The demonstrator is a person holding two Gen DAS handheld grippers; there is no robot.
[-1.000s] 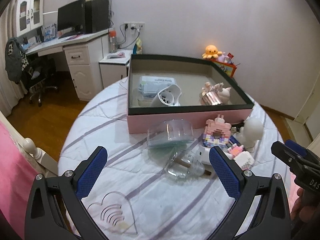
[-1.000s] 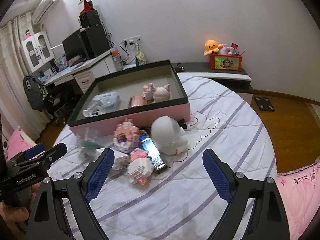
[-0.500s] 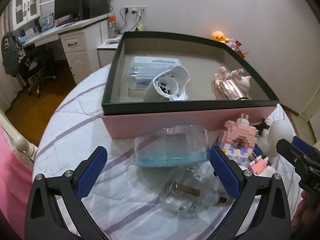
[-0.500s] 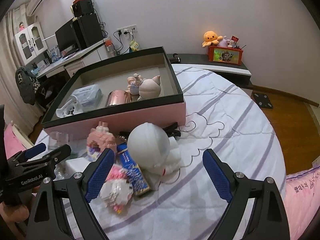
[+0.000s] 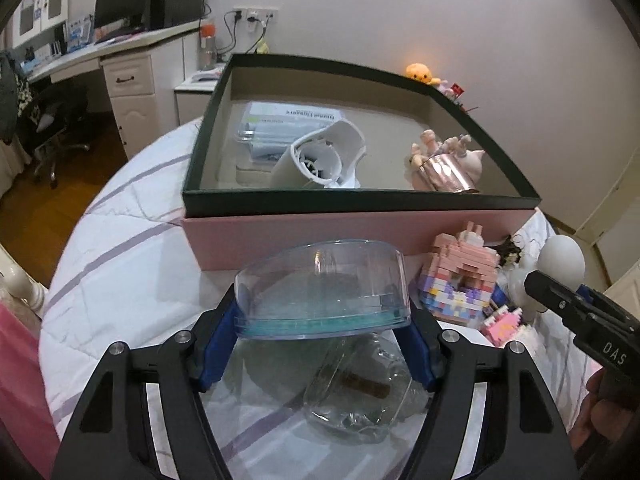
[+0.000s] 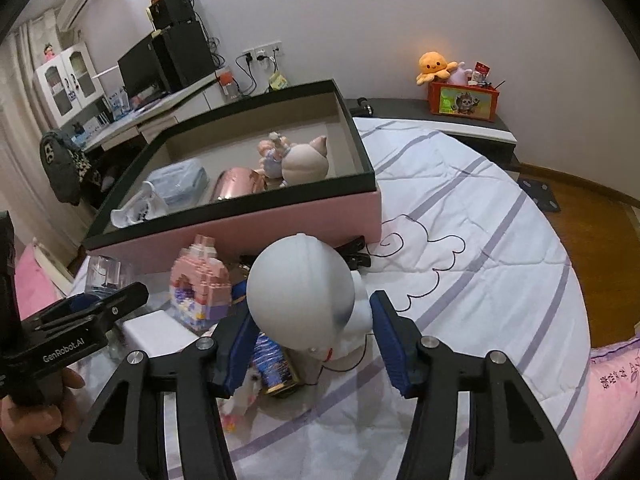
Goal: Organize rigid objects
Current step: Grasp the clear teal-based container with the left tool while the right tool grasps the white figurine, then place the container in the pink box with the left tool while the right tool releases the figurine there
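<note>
Clear plastic marks the thing in the left wrist view: a half-round transparent container with a teal base (image 5: 322,292) sits between the blue pads of the left gripper (image 5: 322,344), its long axis running left to right and its curved wall facing away toward the box. Both pads press its two ends, so the left gripper is clamped on it. It lies on the white quilted cover with purple stripes (image 5: 120,264), just near of the pink cardboard box with a dark green rim (image 5: 360,204). Nearer, under the gripper, lies a clear glass bulb-shaped bottle (image 5: 360,400) on its side. Inside the box are a white ribbed funnel-like piece (image 5: 320,156), a flat clear packet with printed text (image 5: 288,124) and a shiny rose-gold cup (image 5: 444,174). To the right stands a pink and purple toy-brick house (image 5: 460,276).

From the right wrist view, a white round-headed figurine (image 6: 304,296) stands upright between the pads of the right gripper (image 6: 312,340), its head bulging toward the camera. The right pad stands off from it and contact on the left is hidden, so whether that gripper grips it cannot be told. It stands on the cover near the box's right corner (image 6: 376,200), beside the brick house (image 6: 200,284). A blue patterned flat pack (image 6: 274,364) lies at its foot.
</note>
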